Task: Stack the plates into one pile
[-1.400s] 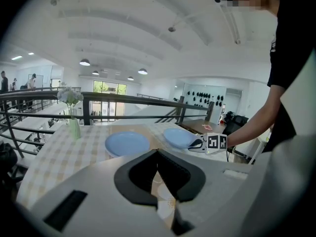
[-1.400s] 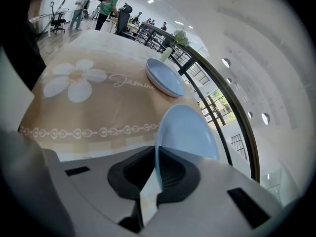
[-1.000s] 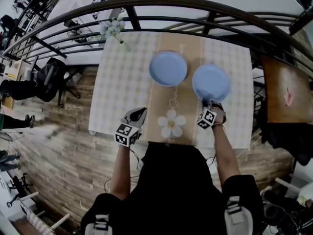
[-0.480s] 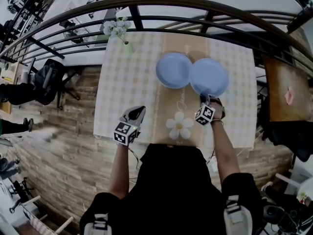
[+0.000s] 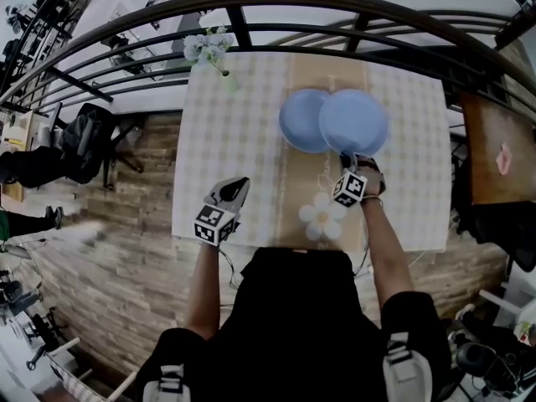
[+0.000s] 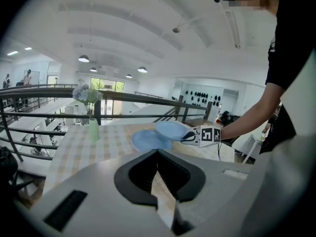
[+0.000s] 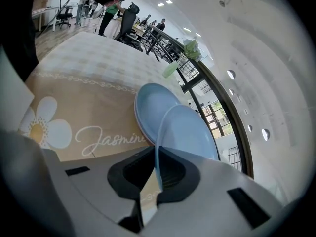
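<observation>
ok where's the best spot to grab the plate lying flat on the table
Probably pinch its rim on the near-left edge, coming in low from the person's side. The plate lies flat, so only the rim offers a hold, and the other plate overhangs its right edge.

Readable text is appearing in one place only. In the right gripper view, a white cursive word is running along the tan runner on the surface, just beside the printed daisy. It is reading "Jasmine", though the final letter is probably an "e", as it is lying close against the rim of the plate clamped in the right tongs.

In the head view the same script is showing on the runner but is staying too small to read.

The marker cube on the right tongs and the marker cube on the left tongs are carrying black-and-white coded squares, with no letters or numbers.
</observation>
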